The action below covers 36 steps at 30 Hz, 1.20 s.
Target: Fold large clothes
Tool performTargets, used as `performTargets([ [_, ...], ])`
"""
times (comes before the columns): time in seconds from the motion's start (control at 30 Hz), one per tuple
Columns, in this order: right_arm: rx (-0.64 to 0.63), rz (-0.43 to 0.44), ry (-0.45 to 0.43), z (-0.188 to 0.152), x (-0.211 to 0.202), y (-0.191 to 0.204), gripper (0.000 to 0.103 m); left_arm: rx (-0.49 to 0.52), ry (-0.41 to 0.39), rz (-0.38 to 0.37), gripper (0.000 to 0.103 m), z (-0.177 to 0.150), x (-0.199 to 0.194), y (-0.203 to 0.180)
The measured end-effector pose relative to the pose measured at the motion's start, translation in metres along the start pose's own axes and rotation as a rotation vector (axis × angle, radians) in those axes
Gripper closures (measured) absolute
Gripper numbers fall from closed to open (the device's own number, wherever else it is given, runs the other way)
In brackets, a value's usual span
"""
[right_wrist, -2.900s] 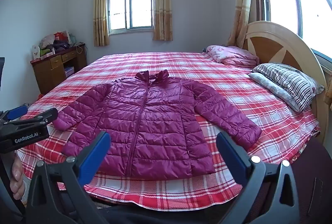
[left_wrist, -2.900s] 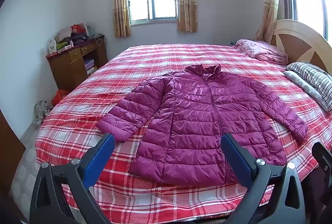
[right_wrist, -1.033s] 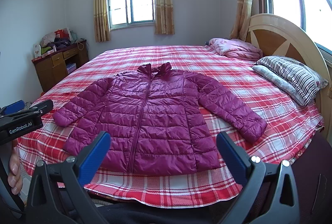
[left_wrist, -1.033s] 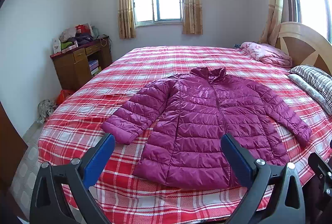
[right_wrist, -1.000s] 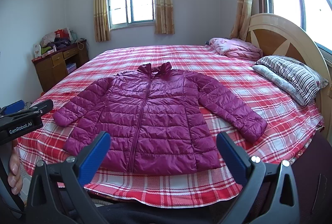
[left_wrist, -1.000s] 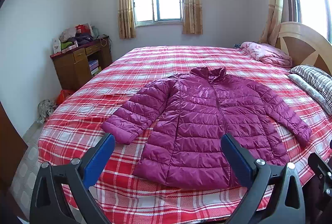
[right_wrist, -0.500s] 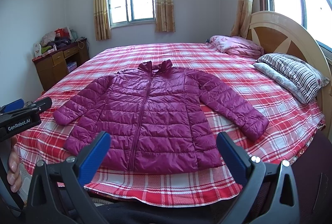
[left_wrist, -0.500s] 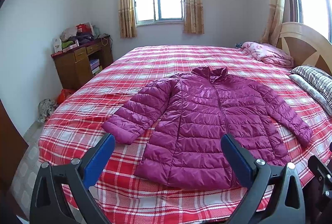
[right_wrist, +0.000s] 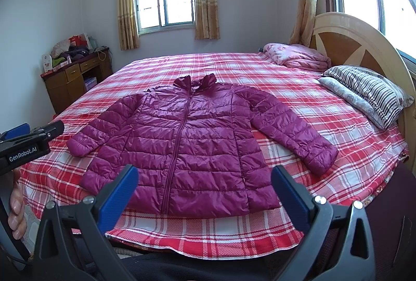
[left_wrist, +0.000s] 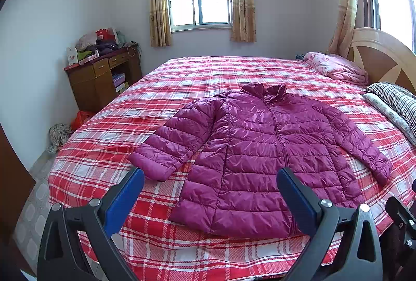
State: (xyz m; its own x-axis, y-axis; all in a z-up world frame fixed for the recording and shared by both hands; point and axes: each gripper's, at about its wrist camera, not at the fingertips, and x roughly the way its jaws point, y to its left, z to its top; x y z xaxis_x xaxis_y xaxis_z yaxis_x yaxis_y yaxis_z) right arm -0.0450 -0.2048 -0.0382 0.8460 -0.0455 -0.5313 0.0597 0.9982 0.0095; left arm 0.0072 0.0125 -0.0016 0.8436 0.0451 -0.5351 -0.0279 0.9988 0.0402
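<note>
The puffer jacket is shiny magenta; the bedsheet has red, white and pink checks; one pillow has black-white stripes; the gripper pads are blue

One jacket, two pillows, one pink blanket, one desk, two tongs.

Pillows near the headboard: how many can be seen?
2. A striped pillow lies on a floral pillow, by the headboard. The folded pink blanket could hide more.
</note>
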Motion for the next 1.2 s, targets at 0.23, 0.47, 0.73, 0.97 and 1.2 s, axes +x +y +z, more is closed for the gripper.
performTargets([
  [0.23,0.000,0.007,-0.001,-0.001,0.001,0.000,0.000,0.001,0.006,-0.005,0.001,-0.001,0.003,0.001],
  [0.47,-0.014,0.044,0.033,-0.007,0.031,-0.007,0.000,0.021,0.122,-0.082,0.001,-0.007,0.035,-0.006],
  [0.73,0.096,-0.065,0.126,-0.014,0.097,-0.073,0.000,0.027,0.146,0.009,0.001,-0.001,0.097,-0.002],
  [0.97,0.315,-0.197,0.235,-0.019,0.149,-0.181,0.013,0.064,0.124,0.086,0.001,0.028,0.169,-0.003],
  [1.2,0.484,-0.336,0.291,-0.018,0.179,-0.271,0.028,0.096,0.107,0.141,0.001,0.049,0.241,-0.019],
])
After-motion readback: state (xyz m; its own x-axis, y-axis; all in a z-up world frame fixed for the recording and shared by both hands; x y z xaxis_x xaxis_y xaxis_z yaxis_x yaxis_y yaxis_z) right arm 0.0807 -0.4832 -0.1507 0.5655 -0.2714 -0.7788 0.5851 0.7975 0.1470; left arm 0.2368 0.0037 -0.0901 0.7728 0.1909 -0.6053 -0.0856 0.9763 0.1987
